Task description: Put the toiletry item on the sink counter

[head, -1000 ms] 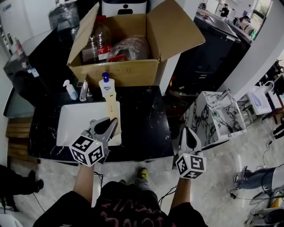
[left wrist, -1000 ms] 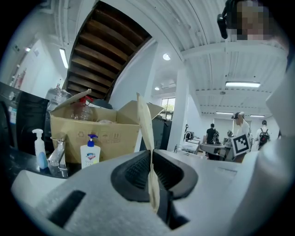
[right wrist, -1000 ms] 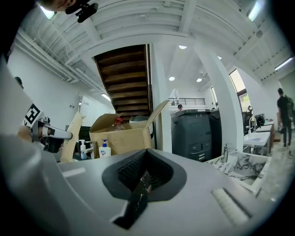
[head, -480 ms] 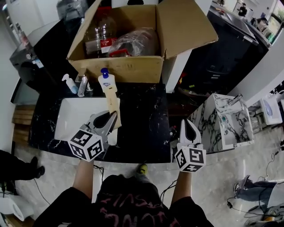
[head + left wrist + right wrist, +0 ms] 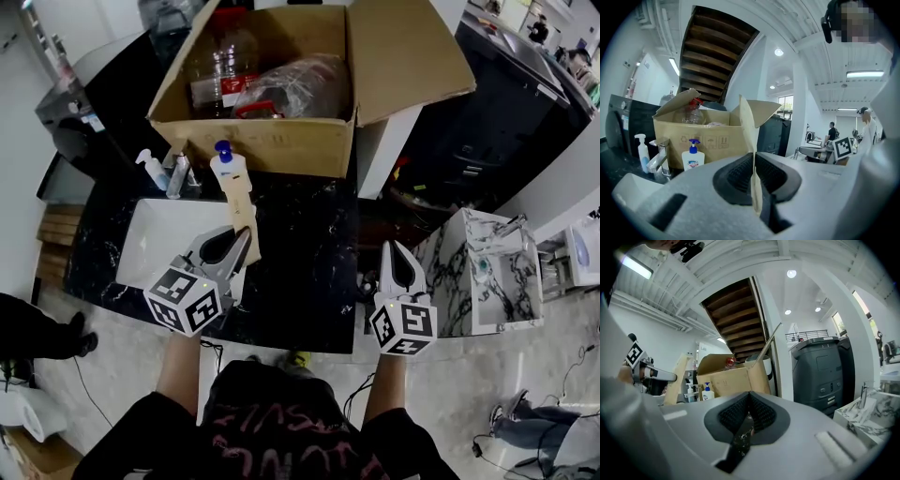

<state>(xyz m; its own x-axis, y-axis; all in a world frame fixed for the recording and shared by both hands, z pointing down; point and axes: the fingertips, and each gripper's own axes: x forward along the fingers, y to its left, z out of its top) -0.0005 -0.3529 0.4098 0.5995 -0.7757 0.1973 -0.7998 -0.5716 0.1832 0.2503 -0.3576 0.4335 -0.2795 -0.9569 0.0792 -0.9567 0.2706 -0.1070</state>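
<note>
Your left gripper (image 5: 234, 246) is clamped on the lower end of a long, flat tan pack (image 5: 242, 208), its thin edge pinched between the ribbed pads (image 5: 738, 172). The pack reaches away from you over the right rim of the white sink basin (image 5: 150, 246) and the black marble counter (image 5: 305, 267), its far end by the blue-pump soap bottle (image 5: 228, 169) that stands in front of the open cardboard box (image 5: 272, 145). Your right gripper (image 5: 397, 258) is closed on nothing, off the counter's right edge.
</note>
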